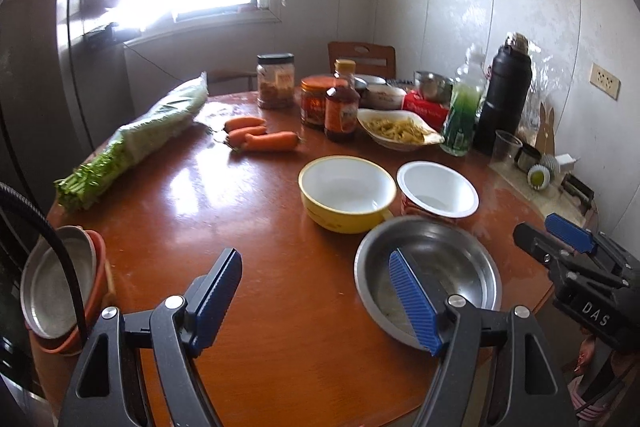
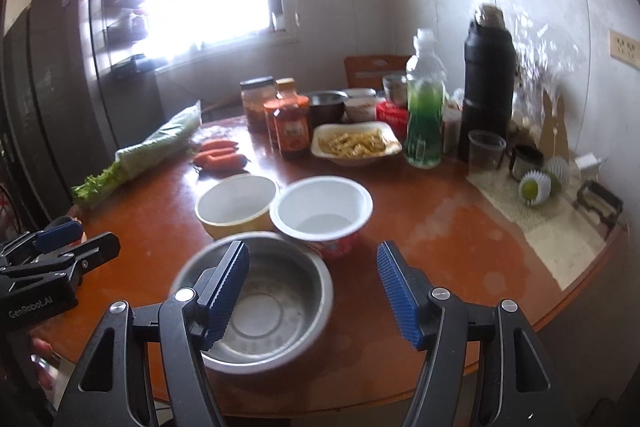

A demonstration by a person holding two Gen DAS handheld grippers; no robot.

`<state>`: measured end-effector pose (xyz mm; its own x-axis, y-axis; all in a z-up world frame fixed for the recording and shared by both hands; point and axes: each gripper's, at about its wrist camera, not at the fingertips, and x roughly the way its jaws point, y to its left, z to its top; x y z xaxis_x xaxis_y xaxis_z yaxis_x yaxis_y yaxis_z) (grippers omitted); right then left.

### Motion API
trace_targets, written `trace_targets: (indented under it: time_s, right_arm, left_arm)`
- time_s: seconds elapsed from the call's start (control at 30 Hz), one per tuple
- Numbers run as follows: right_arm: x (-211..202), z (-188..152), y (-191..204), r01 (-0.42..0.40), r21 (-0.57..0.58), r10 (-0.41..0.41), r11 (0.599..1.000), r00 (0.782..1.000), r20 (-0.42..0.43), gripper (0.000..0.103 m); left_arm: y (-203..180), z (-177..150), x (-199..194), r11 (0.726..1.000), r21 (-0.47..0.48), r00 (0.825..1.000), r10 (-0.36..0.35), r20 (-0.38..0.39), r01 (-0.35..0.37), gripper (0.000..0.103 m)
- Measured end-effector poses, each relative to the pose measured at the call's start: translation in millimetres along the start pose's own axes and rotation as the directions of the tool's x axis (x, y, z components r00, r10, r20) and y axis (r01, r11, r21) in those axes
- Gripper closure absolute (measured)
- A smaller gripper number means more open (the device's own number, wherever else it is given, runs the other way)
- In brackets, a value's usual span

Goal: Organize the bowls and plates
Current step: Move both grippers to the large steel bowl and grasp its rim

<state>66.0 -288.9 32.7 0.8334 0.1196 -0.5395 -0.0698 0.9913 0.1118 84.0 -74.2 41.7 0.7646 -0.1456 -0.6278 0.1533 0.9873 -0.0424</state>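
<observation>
Left wrist view: left gripper (image 1: 316,297) hangs wide and empty over the round reddish-brown wooden table (image 1: 240,211), its right pad overlapping the shallow stainless-steel bowl (image 1: 436,259). At the left edge sits a metal dish stacked in an orange plate (image 1: 60,291) (probably the collecting pile).

Right wrist view: right gripper (image 2: 314,293), also spread and empty, lines up on that steel bowl (image 2: 260,303); behind it stand a yellow, white-lined bowl (image 2: 236,205) and a white bowl with red outside (image 2: 320,213).

Left hand-held gripper (image 1: 316,297) and right hand-held gripper (image 2: 314,293) point downward, jaws apart, gripping nothing.
</observation>
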Motion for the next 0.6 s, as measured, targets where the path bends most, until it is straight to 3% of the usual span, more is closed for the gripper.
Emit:
trace_targets:
  time_s: [0.43, 0.6]
  right_arm:
    - [47.3, -23.8, -1.8, -0.050, -0.007, 0.049, 0.999, 0.993, -0.107, 0.035]
    - [58.1, -31.4, -5.6, -0.046, -0.008, 0.045, 0.999, 0.991, -0.126, 0.040]
  left_arm:
    - [-18.4, -10.6, 51.6, 0.999, 0.014, 0.993, -0.037, -0.113, 0.039, 0.027]
    - [-21.1, -17.0, 69.6, 0.998, 0.003, 0.987, -0.055, -0.149, 0.056, 0.027]
